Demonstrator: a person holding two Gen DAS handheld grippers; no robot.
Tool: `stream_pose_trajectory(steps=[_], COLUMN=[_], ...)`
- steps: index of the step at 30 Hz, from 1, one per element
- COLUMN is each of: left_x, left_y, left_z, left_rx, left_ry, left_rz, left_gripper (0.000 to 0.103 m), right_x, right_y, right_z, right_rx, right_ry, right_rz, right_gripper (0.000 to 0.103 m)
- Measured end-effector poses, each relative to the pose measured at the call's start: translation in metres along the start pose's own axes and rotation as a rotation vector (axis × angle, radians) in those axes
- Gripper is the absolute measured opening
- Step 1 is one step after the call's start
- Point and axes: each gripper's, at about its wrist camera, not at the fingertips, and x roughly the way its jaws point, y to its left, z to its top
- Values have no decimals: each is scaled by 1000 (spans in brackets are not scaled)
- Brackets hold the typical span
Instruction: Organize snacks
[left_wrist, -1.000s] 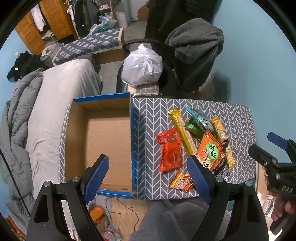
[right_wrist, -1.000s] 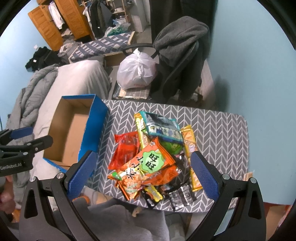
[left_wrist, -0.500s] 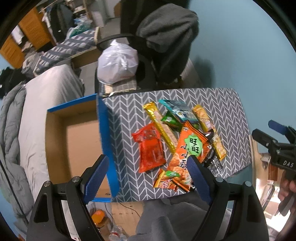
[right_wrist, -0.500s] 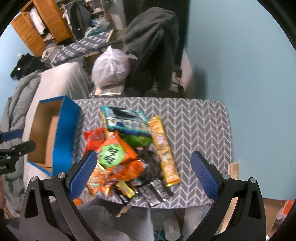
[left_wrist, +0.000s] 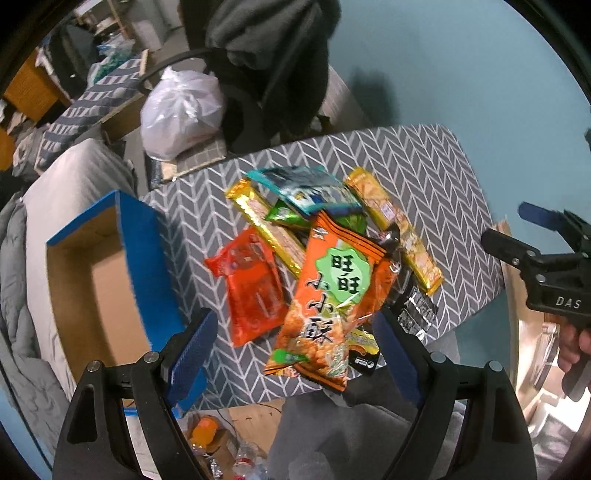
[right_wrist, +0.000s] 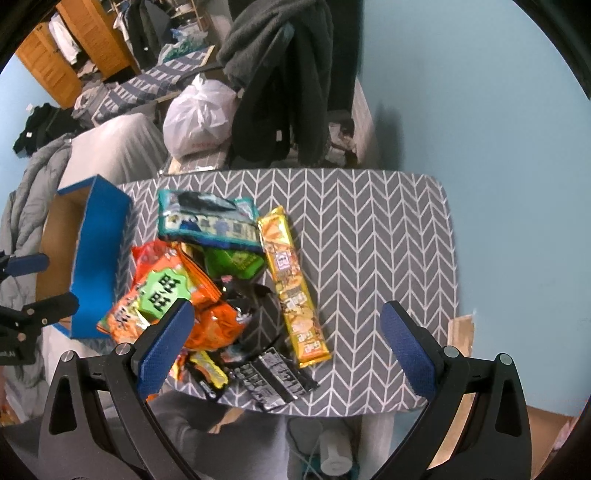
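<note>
A pile of snack packs lies on the grey chevron table (left_wrist: 424, 173): a big orange pack with a green label (left_wrist: 328, 295) (right_wrist: 162, 295), a red pack (left_wrist: 251, 288), a teal pack (left_wrist: 310, 188) (right_wrist: 207, 218), long yellow bars (left_wrist: 395, 229) (right_wrist: 295, 288), a green pack (right_wrist: 232, 260) and black bars (right_wrist: 273, 376). An open blue cardboard box (left_wrist: 144, 258) (right_wrist: 99, 254) stands at the table's left end. My left gripper (left_wrist: 295, 354) is open and empty, above the pile's near edge. My right gripper (right_wrist: 288, 347) is open and empty, above the pile's right side.
A chair with dark clothing (right_wrist: 280, 81) and a white plastic bag (right_wrist: 199, 114) stand behind the table. A bed with grey bedding (left_wrist: 55, 192) is left of the box. A teal wall (right_wrist: 480, 110) runs along the right. Clutter lies on the floor under the table's near edge (left_wrist: 221, 435).
Both grippers have moved right: the left from over the box to over the snack pile, the right toward the pile's right side. Both stay open. The snacks have not moved.
</note>
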Motion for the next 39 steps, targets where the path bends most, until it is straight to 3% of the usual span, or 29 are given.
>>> stream_pose_trajectory(steps=[24, 35, 39], left_x=[90, 125, 127], left_y=[-25, -22, -21], left_z=[10, 12, 10], left_rx=[44, 41, 34], left_ry=[176, 206, 210], left_rz=[-11, -1, -13], left_gripper=[87, 86, 67], right_x=[120, 162, 170], right_y=[-19, -30, -34], right_z=[-11, -8, -2], right_rx=[-91, -106, -94], right_ry=[147, 189, 174], right_rz=[39, 18, 36], right_gripper=[97, 97, 96])
